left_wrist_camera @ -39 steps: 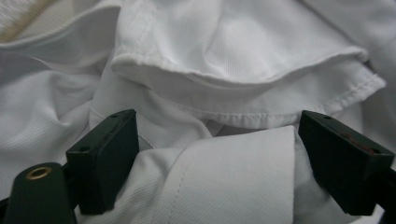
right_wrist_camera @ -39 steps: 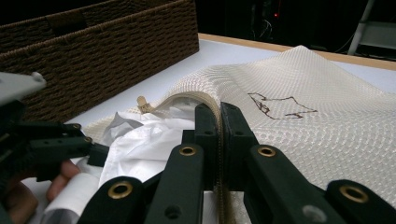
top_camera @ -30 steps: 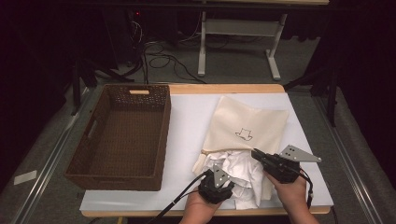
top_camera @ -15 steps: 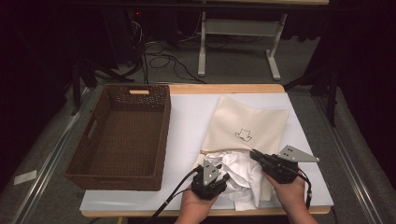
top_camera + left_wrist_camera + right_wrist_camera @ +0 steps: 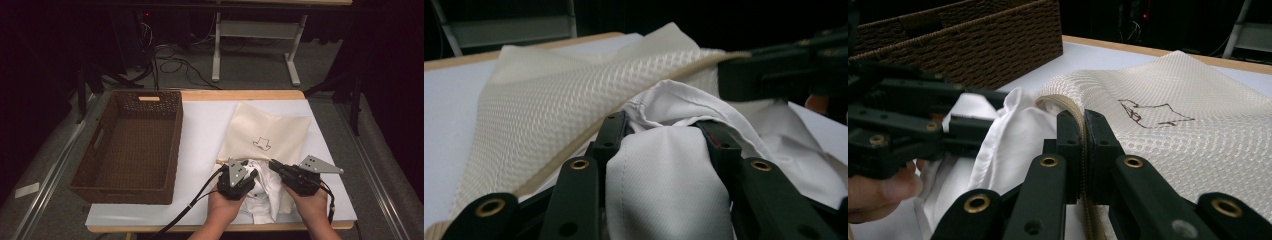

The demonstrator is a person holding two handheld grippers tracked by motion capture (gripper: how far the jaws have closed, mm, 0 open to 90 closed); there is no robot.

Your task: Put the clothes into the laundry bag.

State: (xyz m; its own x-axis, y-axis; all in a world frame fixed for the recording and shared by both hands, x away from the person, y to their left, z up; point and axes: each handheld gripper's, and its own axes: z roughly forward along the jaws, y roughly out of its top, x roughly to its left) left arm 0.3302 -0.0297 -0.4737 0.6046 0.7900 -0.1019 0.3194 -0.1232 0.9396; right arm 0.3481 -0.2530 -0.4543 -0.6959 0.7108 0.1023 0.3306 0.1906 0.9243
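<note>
near the counter [image 5: 200, 130]'s front edge, the left hand-held gripper [image 5: 664, 127] grasps the white shirt [image 5: 664, 185], its bundle pointing into the mesh bag [image 5: 1173, 130] mouth just ahead, whose rim the right hand-held gripper [image 5: 1083, 125] stays clenched on.

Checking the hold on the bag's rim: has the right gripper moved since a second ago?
No. In the high view the right gripper sits at the same spot on the mesh bag, below its printed outline, jaws shut on the rim.

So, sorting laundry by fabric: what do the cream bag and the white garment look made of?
Cream bag: apparently a synthetic mesh, matte, with a raised honeycomb weave. White garment: a smooth, fine woven cloth, possibly cotton or a blend, with stitched seams.
</note>
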